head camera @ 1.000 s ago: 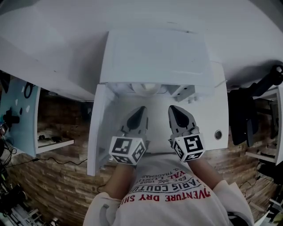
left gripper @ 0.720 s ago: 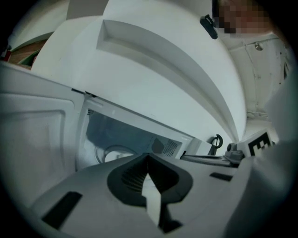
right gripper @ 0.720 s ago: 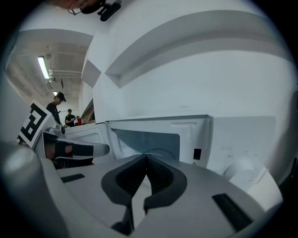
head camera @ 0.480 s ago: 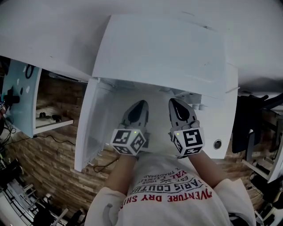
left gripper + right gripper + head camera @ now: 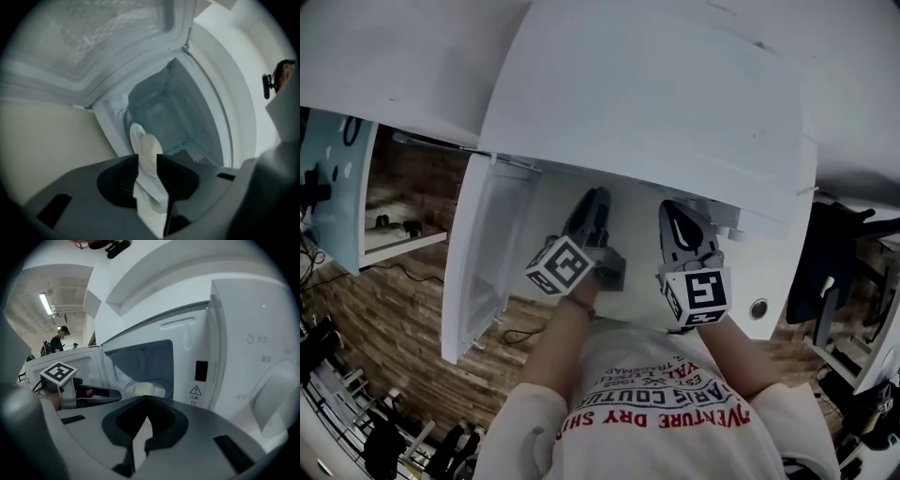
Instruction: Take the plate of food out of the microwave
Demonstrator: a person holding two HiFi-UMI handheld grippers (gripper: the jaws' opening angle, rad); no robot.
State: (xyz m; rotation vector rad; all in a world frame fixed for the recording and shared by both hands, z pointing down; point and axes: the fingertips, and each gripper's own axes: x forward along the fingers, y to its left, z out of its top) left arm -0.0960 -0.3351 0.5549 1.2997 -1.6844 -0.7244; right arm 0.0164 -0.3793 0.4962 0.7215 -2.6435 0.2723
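Observation:
A white microwave stands with its door swung open to the left. Inside, a white plate carries a pale rounded piece of food; the plate also shows low in the cavity in the right gripper view. My left gripper is rolled on its side and reaches into the opening. Its jaws stand a narrow gap apart, and the plate's near edge and the food show in that gap. Contact cannot be told. My right gripper hangs shut in front of the opening, holding nothing.
The microwave's control panel with a round knob is right of the cavity. A shelf unit stands at the left and a dark chair at the right. People stand far off in the room.
The left gripper has rolled onto its side and pushed forward into the microwave opening. The head view has shifted so the microwave's top fills more of the picture. The right gripper has barely moved.

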